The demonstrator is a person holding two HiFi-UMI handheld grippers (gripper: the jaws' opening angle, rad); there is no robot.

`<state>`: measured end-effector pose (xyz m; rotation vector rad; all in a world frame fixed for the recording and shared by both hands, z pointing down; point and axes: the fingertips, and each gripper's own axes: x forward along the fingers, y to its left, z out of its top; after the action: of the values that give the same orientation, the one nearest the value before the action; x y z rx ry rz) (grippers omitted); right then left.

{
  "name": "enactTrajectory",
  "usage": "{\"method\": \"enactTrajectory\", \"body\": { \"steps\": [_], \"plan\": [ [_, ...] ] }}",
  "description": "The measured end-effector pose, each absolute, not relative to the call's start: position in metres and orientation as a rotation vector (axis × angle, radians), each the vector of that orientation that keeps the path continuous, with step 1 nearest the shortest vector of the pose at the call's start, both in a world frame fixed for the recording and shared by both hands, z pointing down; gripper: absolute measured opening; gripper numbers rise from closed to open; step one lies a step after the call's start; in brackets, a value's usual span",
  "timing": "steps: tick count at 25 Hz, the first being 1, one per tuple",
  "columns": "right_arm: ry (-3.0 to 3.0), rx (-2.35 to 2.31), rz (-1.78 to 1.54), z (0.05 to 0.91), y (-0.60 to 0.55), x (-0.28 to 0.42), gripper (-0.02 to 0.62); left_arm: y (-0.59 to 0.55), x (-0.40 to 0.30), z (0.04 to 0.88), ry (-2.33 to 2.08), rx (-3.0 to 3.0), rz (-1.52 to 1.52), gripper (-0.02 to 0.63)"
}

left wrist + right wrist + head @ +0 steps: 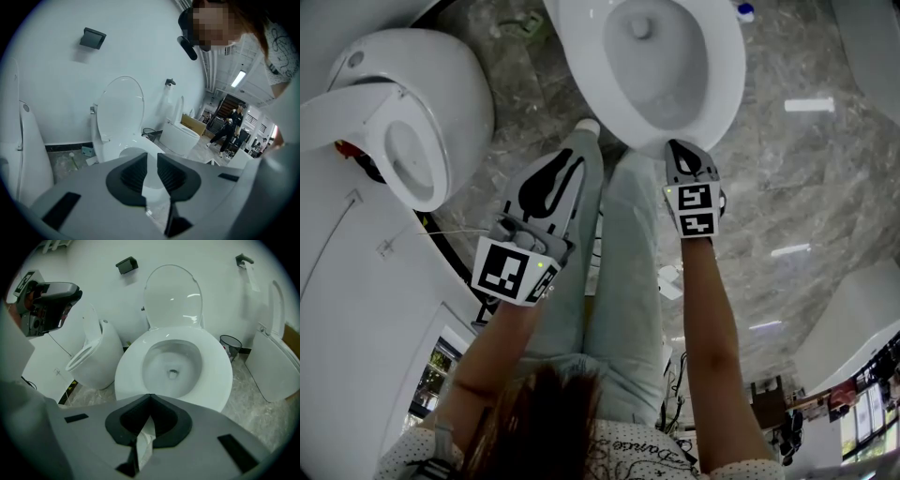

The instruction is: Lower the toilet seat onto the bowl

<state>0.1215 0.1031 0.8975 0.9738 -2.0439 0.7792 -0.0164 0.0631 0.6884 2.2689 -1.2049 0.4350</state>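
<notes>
The white toilet (174,363) stands against the wall. Its wide ring (216,376) lies flat on the bowl, and the lid (173,296) stands upright behind it. From above, the bowl (722,84) is just ahead of both grippers. My right gripper (150,397) is shut, its tips close to the bowl's front rim (649,141); a pale strip shows in the gap behind the tips. My left gripper (151,161) hangs lower left over the person's leg, its jaws a narrow gap apart with nothing between them. It faces the same toilet (119,110) from the side.
A second toilet (412,141) stands close on the left, against a white panel. A dark wire bin (230,344) and another white fixture (272,366) are at the right. The floor (806,187) is grey marble. A person in dark clothes (229,124) stands far back.
</notes>
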Motion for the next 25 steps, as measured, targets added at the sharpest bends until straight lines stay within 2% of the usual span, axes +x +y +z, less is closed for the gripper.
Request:
{"method": "enactTrajectory", "body": {
  "steps": [16,25],
  "plan": [
    [-1.935,0.871,0.800,0.933,0.106,0.118,0.011,0.065,-0.022,0.694,-1.206,2.243,0.434,0.055],
    [-1.886,0.942,0.999,0.920,0.111,0.132,0.011,0.045,-0.023,0.666,-1.218,2.287,0.384,0.046]
  ]
}}
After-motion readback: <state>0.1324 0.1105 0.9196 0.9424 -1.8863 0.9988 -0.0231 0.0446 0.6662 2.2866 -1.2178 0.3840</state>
